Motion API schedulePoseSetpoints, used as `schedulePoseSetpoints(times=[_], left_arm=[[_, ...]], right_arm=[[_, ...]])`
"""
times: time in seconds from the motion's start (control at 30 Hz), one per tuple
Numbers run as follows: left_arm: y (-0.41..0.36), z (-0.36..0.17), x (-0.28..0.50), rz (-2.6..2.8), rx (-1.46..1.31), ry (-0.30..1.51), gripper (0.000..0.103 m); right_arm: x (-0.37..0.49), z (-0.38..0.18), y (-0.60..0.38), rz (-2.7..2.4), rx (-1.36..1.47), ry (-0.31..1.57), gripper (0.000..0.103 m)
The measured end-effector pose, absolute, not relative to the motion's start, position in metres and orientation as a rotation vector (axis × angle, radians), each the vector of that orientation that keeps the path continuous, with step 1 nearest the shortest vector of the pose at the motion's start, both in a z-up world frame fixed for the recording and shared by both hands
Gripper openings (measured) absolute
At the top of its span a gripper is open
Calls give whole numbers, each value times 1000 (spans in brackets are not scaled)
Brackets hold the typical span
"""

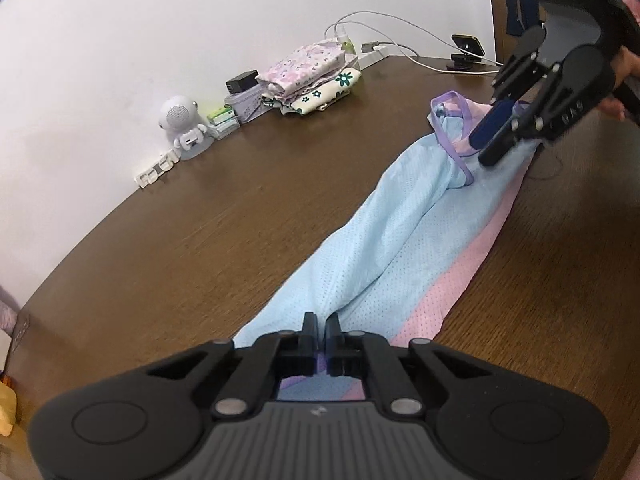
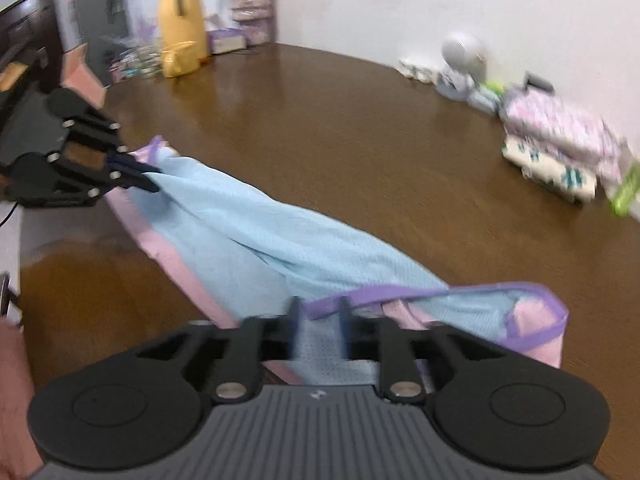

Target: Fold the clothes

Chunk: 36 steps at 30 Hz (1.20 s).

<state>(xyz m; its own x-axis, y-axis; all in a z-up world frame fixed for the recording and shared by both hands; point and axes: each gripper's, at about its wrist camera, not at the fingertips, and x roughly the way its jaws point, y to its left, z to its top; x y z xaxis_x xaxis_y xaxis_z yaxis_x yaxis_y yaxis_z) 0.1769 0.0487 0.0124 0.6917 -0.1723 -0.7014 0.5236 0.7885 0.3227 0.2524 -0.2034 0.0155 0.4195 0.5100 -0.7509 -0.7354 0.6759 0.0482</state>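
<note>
A light blue and pink mesh top (image 1: pixel 380 240) with purple trim lies on the brown table (image 1: pixel 180 232), folded lengthwise into a long strip. At its hem end, low in the left wrist view, my left gripper (image 1: pixel 321 326) is shut on the fabric. The right wrist view shows that same gripper (image 2: pixel 150 178) pinching the blue cloth at the strip's far end. My right gripper (image 2: pixel 319 320) stands over the neckline end of the top (image 2: pixel 280 240) with its jaws apart. Blue fabric shows between them, and the pads do not press it. From the left wrist view the right gripper (image 1: pixel 490 148) hangs just above the purple neckline.
A stack of folded floral clothes (image 1: pixel 308 76) sits by the wall beside a tin and a white robot-shaped speaker (image 1: pixel 182 120). Cables and a phone on a stand (image 1: pixel 466 50) occupy the far corner. A yellow bag (image 2: pixel 182 36) stands beyond the table. A hand (image 1: pixel 616 92) holds the right gripper.
</note>
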Motion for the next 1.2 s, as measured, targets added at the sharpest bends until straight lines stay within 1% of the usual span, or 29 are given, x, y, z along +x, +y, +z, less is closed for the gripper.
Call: schedulePoseSetpoints(times=[0.17,0.23,0.3,0.33,0.47,0.67,0.77,0.87,0.97,1.1,1.17,1.2], left_arm=[[47,8,178,-412,528,713,3],[49,8,178,-415,520,710,3],[50,8,178,-416,513,712,3],[51,8,178,-415,511,713,3],[57,11,181,-402,495,707,3],[60,20,175,-436,512,678,3],[53,13,165,-457,555,688,3],[47,1,161,-455,580,713,3],[47,-6,162,-443,568,729,3],[48,-8,162,-428,554,727,3],[50,-8,161,-423,544,724,6],[51,-8,161,-420,538,723,12]], right_arm=[[259,-2,-193,750,-258,852,33],[260,-3,-191,739,-258,840,30],[259,-4,-188,739,-260,836,6],[258,-4,-187,741,-262,835,4],[252,5,-189,728,-270,805,3],[239,32,-209,746,-275,779,3],[228,28,-211,759,-298,800,3],[222,12,-210,752,-286,824,3],[224,-1,-210,744,-249,839,3],[223,-6,-211,738,-228,825,3],[222,-7,-213,731,-210,815,4],[221,-7,-215,729,-197,810,8]])
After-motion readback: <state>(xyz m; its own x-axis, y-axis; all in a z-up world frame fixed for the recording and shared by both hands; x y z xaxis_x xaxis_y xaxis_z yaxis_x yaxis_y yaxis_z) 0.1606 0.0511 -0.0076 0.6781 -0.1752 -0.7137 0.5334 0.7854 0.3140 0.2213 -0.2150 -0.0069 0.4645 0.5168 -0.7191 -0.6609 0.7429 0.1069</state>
